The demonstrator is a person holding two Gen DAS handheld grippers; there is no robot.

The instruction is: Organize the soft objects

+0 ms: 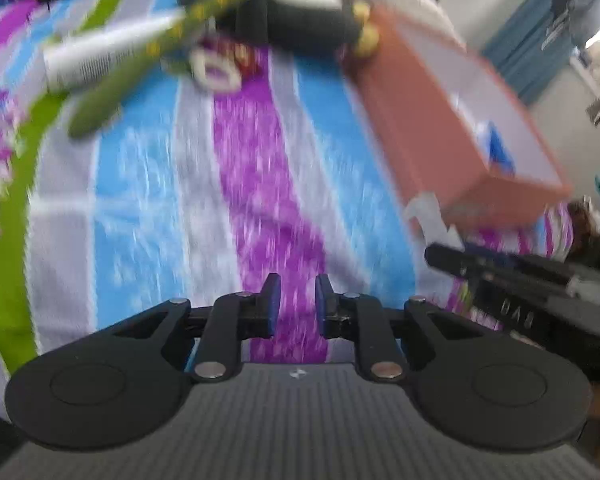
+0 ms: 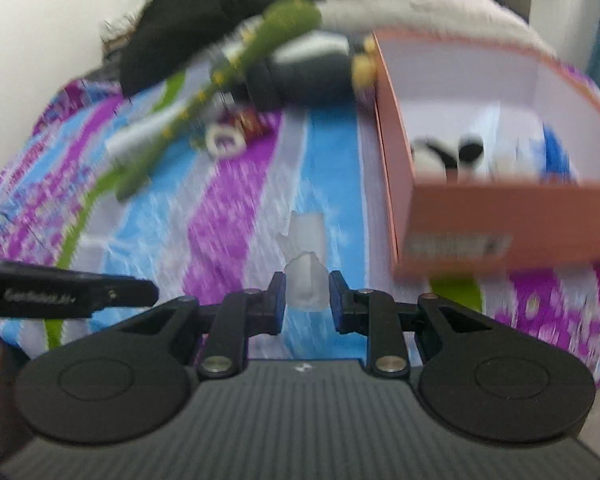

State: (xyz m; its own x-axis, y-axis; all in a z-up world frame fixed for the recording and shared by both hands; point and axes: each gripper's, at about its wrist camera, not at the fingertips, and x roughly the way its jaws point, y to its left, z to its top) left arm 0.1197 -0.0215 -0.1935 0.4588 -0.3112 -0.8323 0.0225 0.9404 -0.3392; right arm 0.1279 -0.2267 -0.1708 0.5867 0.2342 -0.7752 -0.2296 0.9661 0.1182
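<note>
My right gripper (image 2: 306, 300) is shut on a small white translucent soft piece (image 2: 305, 280), held over the striped bedspread (image 2: 228, 232). From the left wrist view that piece (image 1: 424, 216) shows at the right gripper's tip (image 1: 434, 254), beside the orange box. My left gripper (image 1: 298, 304) has its jaws a narrow gap apart with nothing between them, only purple stripe (image 1: 268, 200) beneath. The orange box (image 2: 456, 216), white inside, holds a black-and-white plush (image 2: 448, 152) and a blue-and-white item (image 2: 552, 152). A long green plush (image 2: 236, 68), a black-and-white plush (image 2: 304, 68) and a white ring (image 2: 224, 142) lie at the far side.
Dark clothing (image 2: 188, 28) and a white fluffy blanket (image 2: 412, 4) lie behind the toy pile. The left gripper's side (image 2: 72, 294) reaches in from the left edge of the right wrist view. Blue garments (image 1: 540, 28) hang at the far right. Both views are motion-blurred.
</note>
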